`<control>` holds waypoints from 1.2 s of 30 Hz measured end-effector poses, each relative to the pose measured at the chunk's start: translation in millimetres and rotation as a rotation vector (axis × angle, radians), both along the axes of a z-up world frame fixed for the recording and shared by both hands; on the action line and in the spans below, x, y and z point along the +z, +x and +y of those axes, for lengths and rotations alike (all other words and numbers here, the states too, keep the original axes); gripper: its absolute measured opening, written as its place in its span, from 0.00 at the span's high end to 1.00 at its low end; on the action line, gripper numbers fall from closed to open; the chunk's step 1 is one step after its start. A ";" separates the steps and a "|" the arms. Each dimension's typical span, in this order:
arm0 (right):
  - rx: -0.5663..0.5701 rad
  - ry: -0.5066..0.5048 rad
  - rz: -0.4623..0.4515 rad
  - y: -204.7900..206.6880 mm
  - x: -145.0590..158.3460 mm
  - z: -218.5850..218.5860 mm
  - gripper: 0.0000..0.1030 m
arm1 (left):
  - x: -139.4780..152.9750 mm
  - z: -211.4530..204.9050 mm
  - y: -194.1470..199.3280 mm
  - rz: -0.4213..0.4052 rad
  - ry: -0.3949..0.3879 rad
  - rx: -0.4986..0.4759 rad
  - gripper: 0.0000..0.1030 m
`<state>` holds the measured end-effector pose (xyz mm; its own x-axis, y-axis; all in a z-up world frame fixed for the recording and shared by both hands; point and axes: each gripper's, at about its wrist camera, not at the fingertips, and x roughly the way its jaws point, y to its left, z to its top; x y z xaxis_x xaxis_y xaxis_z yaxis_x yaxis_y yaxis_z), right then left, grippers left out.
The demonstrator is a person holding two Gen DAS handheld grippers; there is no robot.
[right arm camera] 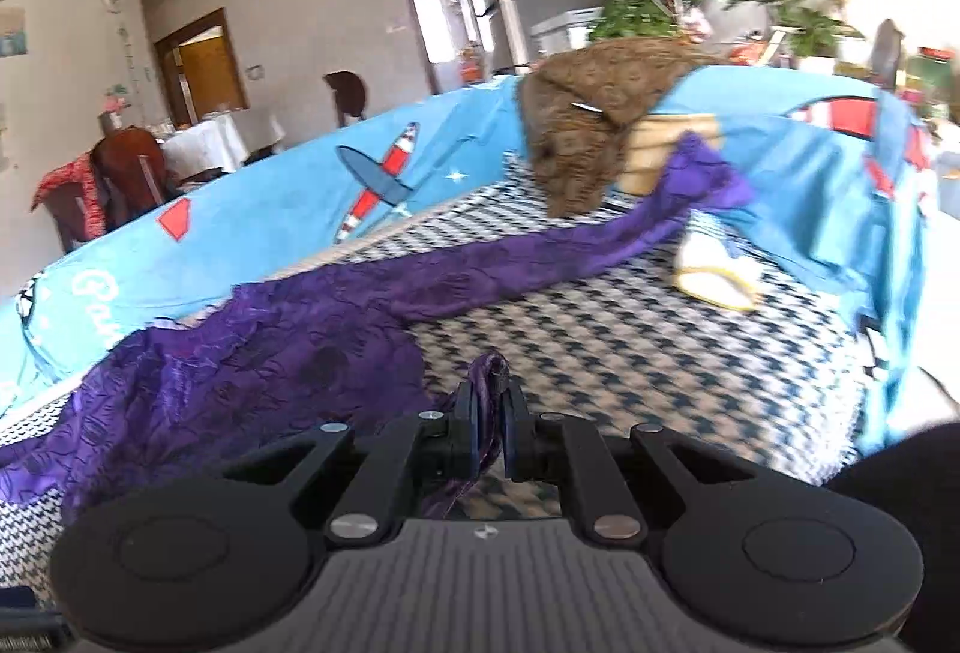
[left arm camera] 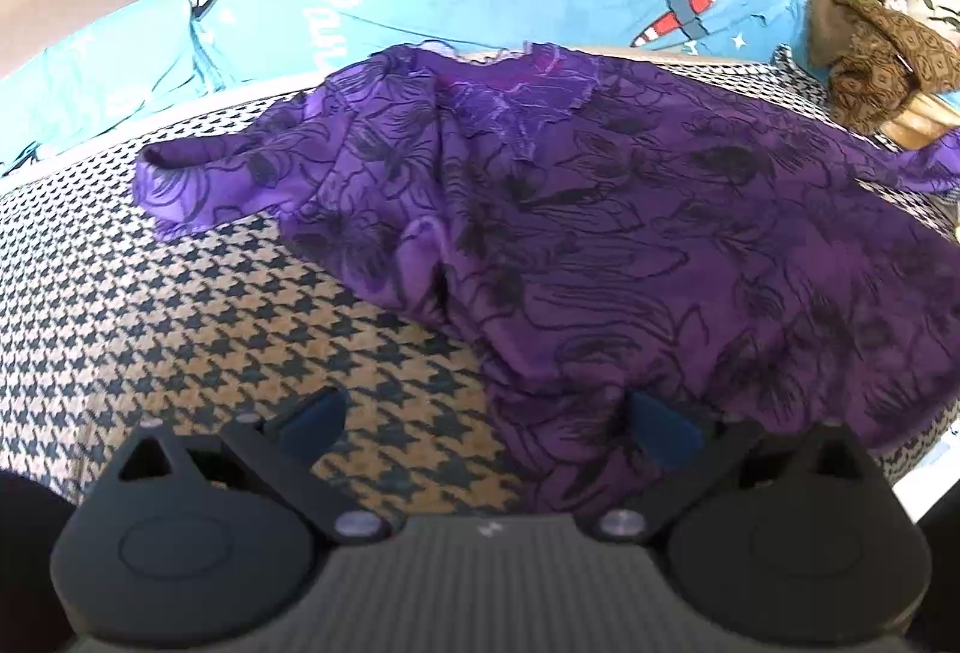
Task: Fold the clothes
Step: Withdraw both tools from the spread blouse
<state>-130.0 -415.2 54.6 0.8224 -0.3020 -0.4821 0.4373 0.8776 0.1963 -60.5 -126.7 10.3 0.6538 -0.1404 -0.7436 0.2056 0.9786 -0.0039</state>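
Mostly spread, rumpled purple floral garment (left arm camera: 600, 209)

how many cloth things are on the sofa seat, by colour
purple: 1, the patterned garment, an edge pinched in the right tool
brown: 1, the patterned cloth over a pale cushion
white with yellow trim: 1, small item
total: 3

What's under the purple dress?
The purple dress lies on a houndstooth cover, which shows all around it. Anything else beneath the dress is covered and can't be seen. One edge is pinched in the right gripper.
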 end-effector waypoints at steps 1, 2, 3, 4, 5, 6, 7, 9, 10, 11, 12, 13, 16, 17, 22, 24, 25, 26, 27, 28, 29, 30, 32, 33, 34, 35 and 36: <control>-0.012 0.001 0.022 -4.1 -1.0 -0.1 0.90 | 0.3 2.6 0.1 0.000 -0.002 0.009 0.00; -0.023 0.005 0.043 -7.6 -1.7 -1.1 0.90 | 0.7 5.4 -0.1 0.000 -0.006 0.018 0.00; -0.034 0.006 0.052 -11.5 -2.3 -1.0 0.90 | 1.0 7.6 -0.2 0.000 -0.010 0.026 0.00; -0.044 -0.017 0.041 -15.5 -1.4 0.9 0.90 | 1.2 9.7 -0.3 0.000 -0.014 0.032 0.00; -0.054 -0.039 0.029 -19.5 -0.4 3.0 0.90 | 1.3 10.9 -0.4 -0.001 -0.017 0.037 0.00; -0.072 -0.066 0.013 -22.1 1.0 5.3 0.88 | 1.4 12.0 -0.6 -0.002 -0.019 0.040 0.00; -0.085 -0.089 -0.002 -24.3 2.2 7.4 0.82 | 1.4 12.6 -1.0 -0.004 -0.019 0.041 0.00; -0.042 -0.059 -0.010 -23.7 1.7 6.3 0.79 | 1.2 13.7 -1.6 -0.007 -0.020 0.043 0.00; -0.018 -0.046 -0.013 -23.2 1.3 6.2 0.79 | 1.0 14.0 -1.8 -0.009 -0.019 0.043 0.00; 0.019 -0.050 -0.009 -21.7 0.1 9.8 0.79 | 0.9 14.4 -2.0 -0.011 -0.019 0.044 0.00; 0.057 -0.054 -0.004 -20.2 -1.2 13.4 0.79 | 1.3 14.9 -2.2 -0.013 -0.022 0.045 0.00; 0.097 -0.059 0.001 -18.6 -2.6 17.3 0.79 | 1.7 15.5 -2.4 -0.015 -0.025 0.046 0.00; 0.248 -0.080 0.038 -10.8 -11.0 34.9 0.79 | 2.8 17.8 -1.7 -0.014 -0.033 0.056 0.00; 0.292 -0.077 0.055 -7.9 -14.2 39.8 0.79 | 2.7 18.7 -1.2 -0.012 -0.037 0.059 0.00; 0.442 -0.040 0.117 0.7 -27.5 62.5 0.78 | 2.3 23.2 1.3 -0.001 -0.057 0.076 0.00; 0.491 -0.043 0.127 3.8 -33.1 72.9 0.78 | 2.4 25.7 2.7 0.002 -0.074 0.084 0.00; 0.516 -0.041 0.128 4.2 -34.8 76.3 0.78 | 2.3 26.8 3.7 0.004 -0.082 0.087 0.00; 0.542 -0.039 0.128 4.7 -36.6 81.4 0.78 | 2.2 28.0 4.7 0.007 -0.089 0.091 0.00; 0.570 -0.042 0.129 4.1 -38.0 87.3 0.77 | 1.9 29.6 6.2 0.010 -0.092 0.100 0.00; 0.597 -0.046 0.130 3.6 -39.3 93.1 0.76 | 1.7 31.1 7.7 0.013 -0.096 0.108 0.00; 0.618 -0.052 0.129 3.9 -39.9 97.8 0.76 | 1.4 32.7 9.2 0.016 -0.100 0.117 0.00; 0.639 -0.057 0.128 4.2 -40.4 102.6 0.75 | 1.1 34.2 10.6 0.019 -0.104 0.125 0.00; 0.683 -0.069 0.125 4.7 -41.6 112.1 0.75 | -0.3 37.7 14.4 0.027 -0.108 0.149 0.00; 0.710 -0.071 0.119 3.8 -41.5 117.0 0.75 | -1.7 39.9 16.8 0.032 -0.107 0.166 0.00; 0.731 -0.073 0.112 3.5 -41.1 121.2 0.75 | -3.2 42.2 19.1 0.037 -0.105 0.183 0.00; 0.753 -0.077 0.106 3.1 -40.9 125.6 0.75 | -4.9 44.3 21.2 0.043 -0.101 0.200 0.00; 0.777 -0.085 0.100 1.9 -40.8 131.1 0.75 | -6.6 46.6 23.4 0.049 -0.098 0.216 0.00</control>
<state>-128.0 -284.1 13.8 0.7665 0.3028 -0.5664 -0.2959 0.9492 0.1071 -37.0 -80.1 3.8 0.6397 -0.0747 -0.7650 -0.0109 0.9943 -0.1061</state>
